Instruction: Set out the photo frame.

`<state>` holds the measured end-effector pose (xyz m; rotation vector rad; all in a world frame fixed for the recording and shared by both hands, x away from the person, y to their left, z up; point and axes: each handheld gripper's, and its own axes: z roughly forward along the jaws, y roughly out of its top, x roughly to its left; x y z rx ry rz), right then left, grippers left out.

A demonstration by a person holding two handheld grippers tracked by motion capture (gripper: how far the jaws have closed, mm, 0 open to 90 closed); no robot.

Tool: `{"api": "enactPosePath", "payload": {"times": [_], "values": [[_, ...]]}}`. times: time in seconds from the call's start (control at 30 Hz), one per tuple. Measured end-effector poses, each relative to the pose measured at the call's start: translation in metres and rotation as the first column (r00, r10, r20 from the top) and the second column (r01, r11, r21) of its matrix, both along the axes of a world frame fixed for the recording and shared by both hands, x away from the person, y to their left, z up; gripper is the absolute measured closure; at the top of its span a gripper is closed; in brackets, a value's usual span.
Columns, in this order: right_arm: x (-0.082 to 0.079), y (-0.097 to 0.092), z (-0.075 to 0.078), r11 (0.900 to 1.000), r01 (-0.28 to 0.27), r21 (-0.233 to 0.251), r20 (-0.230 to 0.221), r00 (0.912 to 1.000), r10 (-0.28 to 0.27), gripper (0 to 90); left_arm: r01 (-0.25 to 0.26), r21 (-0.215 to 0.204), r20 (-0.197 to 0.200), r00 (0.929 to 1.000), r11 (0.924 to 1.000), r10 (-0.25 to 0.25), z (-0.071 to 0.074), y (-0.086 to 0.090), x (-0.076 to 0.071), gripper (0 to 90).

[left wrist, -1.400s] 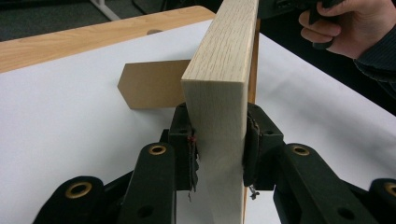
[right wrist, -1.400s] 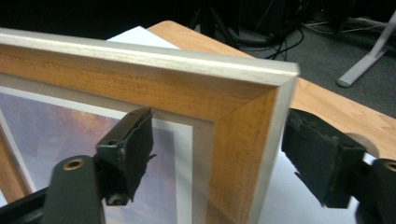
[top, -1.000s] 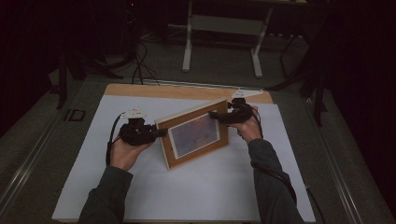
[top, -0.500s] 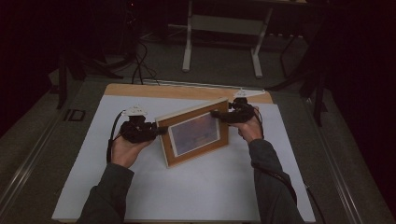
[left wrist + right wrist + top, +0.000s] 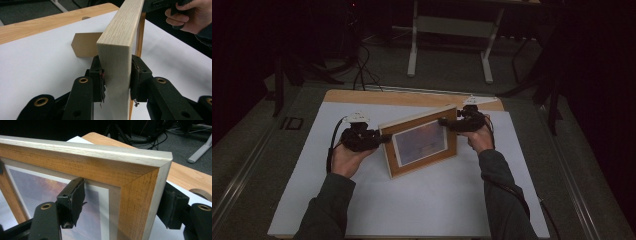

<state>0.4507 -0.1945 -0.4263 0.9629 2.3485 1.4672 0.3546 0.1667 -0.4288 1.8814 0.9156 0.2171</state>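
A wooden picture frame point(image 5: 419, 143) stands tilted on the white sheet point(image 5: 412, 200), its picture facing the person. My left gripper point(image 5: 384, 139) is shut on the frame's left edge. In the left gripper view the pale side of the frame point(image 5: 120, 32) sits between the two pads of that gripper point(image 5: 116, 75), and both press on it. My right gripper point(image 5: 444, 121) is shut on the upper right corner. In the right gripper view the frame point(image 5: 100, 167) is clamped by that gripper point(image 5: 122, 205), one pad on the glass front and one behind.
A brown card tab point(image 5: 85, 45) lies on the sheet behind the frame. The bare wooden tabletop point(image 5: 412, 97) runs along the far edge. Beyond it on the floor are a desk's white legs point(image 5: 414, 45) and cables point(image 5: 362, 70).
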Motion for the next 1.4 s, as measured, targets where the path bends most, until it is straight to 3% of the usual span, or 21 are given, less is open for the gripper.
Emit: {"api": "enactPosePath", "payload": {"times": [1.4], "values": [[-0.003, -0.009, 0.001, 0.9998, 0.018, 0.008, 0.000, 0.9998, -0.018, 39.9, -0.023, -0.017, -0.016, 0.9996, 0.9996, 0.023, 0.001, 0.003, 0.015, 69.2]]}}
